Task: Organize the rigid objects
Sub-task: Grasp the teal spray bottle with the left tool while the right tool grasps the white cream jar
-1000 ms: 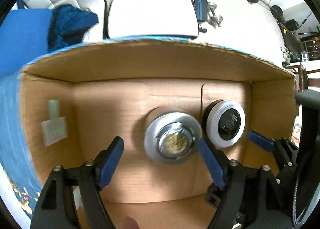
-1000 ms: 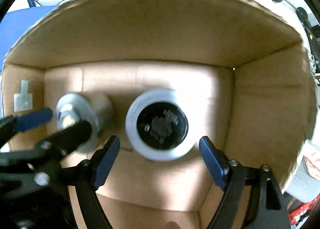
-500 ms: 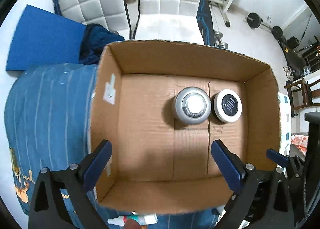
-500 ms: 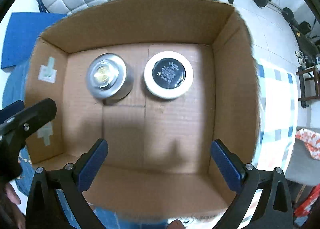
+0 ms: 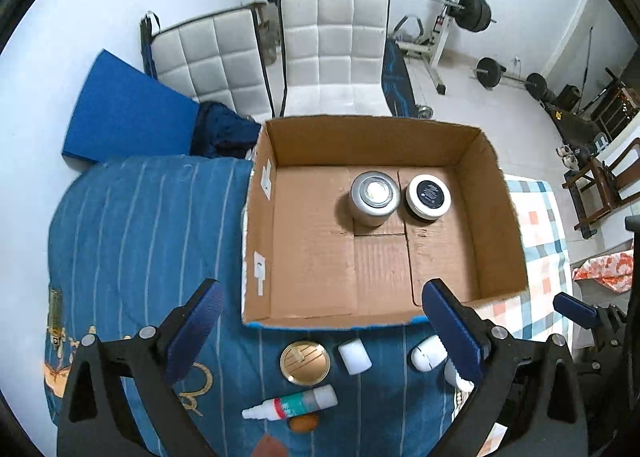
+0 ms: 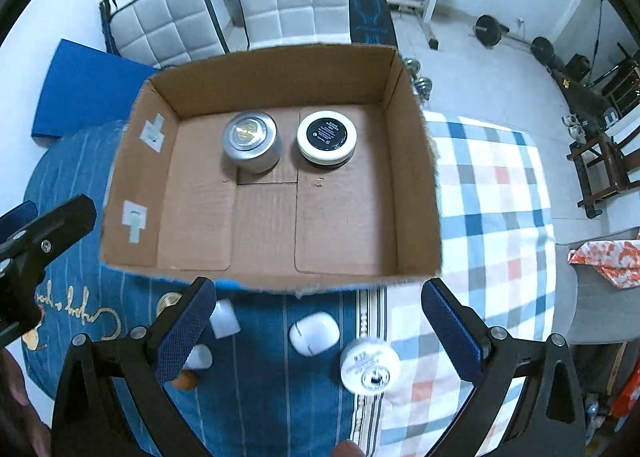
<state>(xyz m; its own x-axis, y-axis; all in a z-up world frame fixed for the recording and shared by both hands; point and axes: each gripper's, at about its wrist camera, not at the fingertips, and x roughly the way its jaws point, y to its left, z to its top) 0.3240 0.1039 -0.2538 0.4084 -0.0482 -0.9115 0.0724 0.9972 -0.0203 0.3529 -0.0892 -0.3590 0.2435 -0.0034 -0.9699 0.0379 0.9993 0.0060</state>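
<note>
An open cardboard box (image 5: 496,193) (image 6: 416,161) stands on the bed. Inside it a silver tin (image 5: 374,197) (image 6: 250,141) and a white jar with a black lid (image 5: 428,196) (image 6: 326,135) stand side by side near the far wall. In front of the box lie a gold round lid (image 5: 305,362), a small white cap (image 5: 354,357) (image 6: 224,318), a white earbud case (image 5: 427,353) (image 6: 314,333), a glue tube (image 5: 292,406) and a white labelled jar (image 6: 369,365). My left gripper (image 5: 320,329) and right gripper (image 6: 316,329) are open, empty, above these items.
A blue striped blanket (image 5: 140,241) covers the bed's left part, a checked sheet (image 6: 492,217) its right. White padded chairs (image 5: 332,57), a blue mat (image 5: 124,113) and gym weights (image 5: 472,11) stand on the floor beyond. An orange-patterned cloth (image 6: 604,261) lies at right.
Both grippers have pulled up and back out of the box, leaving the silver tin and the white jar on its floor. The loose items in front of the box came into view.
</note>
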